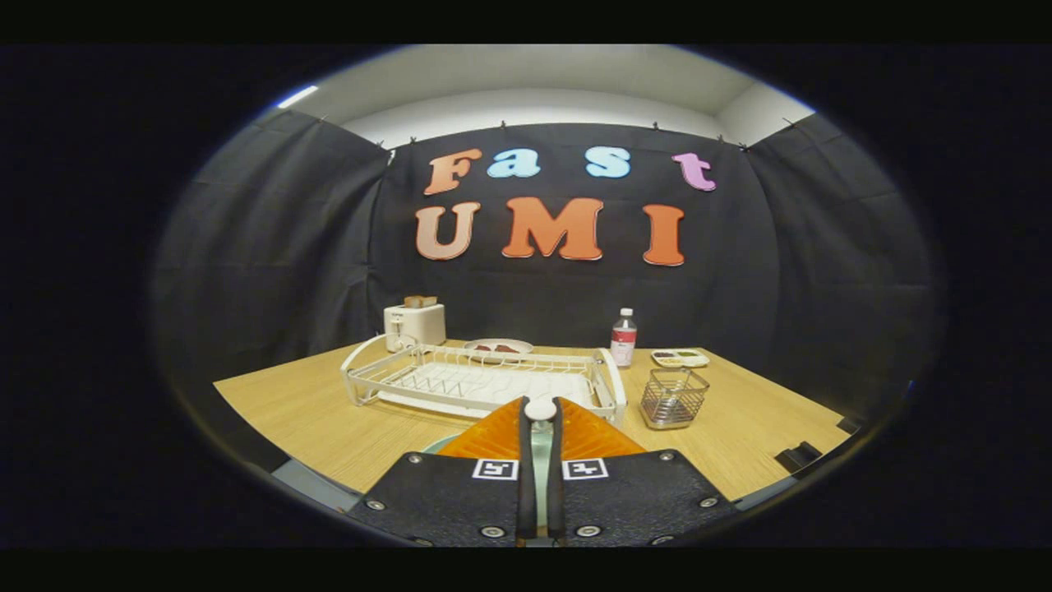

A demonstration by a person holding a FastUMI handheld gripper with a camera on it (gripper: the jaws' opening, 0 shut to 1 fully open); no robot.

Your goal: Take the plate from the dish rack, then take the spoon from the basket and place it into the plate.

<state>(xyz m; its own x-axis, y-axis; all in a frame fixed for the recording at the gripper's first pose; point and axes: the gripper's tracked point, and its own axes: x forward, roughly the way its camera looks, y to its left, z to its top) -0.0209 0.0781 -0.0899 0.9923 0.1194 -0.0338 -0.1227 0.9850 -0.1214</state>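
On the wooden tabletop [329, 419], a white wire dish rack [485, 382] sits just ahead of the jaws, looks empty, with a ribbed white drain tray in its base. Gripper [541, 448] is low and near the tabletop's front edge. Jaws are nearly closed, only a narrow gap between them, and a thin pale greenish piece stands on edge in that gap with a pale rounded bit at its top. That is most likely the rim of the plate [541, 460]; a curved sliver of the same pale colour peeks out beside the fingers near the tabletop. Both fingers look pressed against it.

Wire mesh basket [673, 398] stands just beside the rack's end, slightly beyond the fingers, apart from the gripper. Something thin stands inside it, too small to tell if it is the spoon.

Beyond the rack: white toaster [414, 324] with bread slices poking out the top, near the rack's far corner. A dish with dark food [498, 347] sits behind the rack's far rail. A clear bottle with red label and white cap [624, 338] stands upright past the rack's end. A small divided tray with bits of food [680, 358] lies behind the basket, near the bottle.
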